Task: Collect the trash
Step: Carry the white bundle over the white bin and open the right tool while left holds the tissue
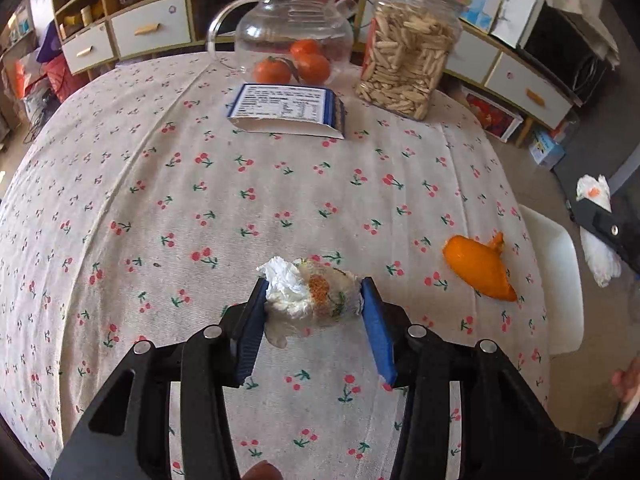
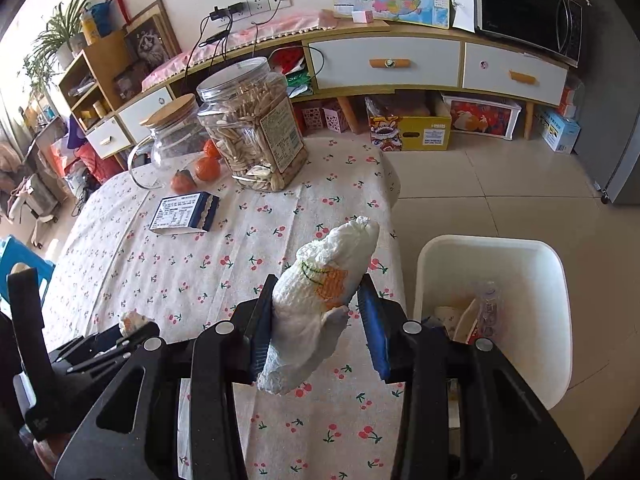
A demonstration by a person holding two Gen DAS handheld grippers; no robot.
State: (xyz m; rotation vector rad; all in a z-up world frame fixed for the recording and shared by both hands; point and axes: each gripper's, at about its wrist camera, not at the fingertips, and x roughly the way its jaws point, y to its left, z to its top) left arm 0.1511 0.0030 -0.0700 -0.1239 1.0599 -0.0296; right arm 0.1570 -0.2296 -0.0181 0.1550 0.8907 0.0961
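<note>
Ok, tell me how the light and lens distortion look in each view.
Left wrist view: strong fisheye bulge, the table domes and the cabinet line bows; soft daylight, glare on the glass teapot. Right wrist view: bright sunlit floor and wall, dark vignetted corners, sharp crumpled tissue.

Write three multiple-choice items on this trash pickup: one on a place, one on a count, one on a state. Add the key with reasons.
1. The orange peel lies:
A. on the tablecloth
B. in the bin
C. in the teapot

2. Whole tangerines by the glass teapot:
A. one
B. three
C. five

3. The right gripper is:
A. open and bare
B. shut on a tissue wad
C. shut on the box

Key: 1 A, it rests on the cherry-print tablecloth. 2 B, three show. 3 B, a tissue wad sits between its fingers.
</note>
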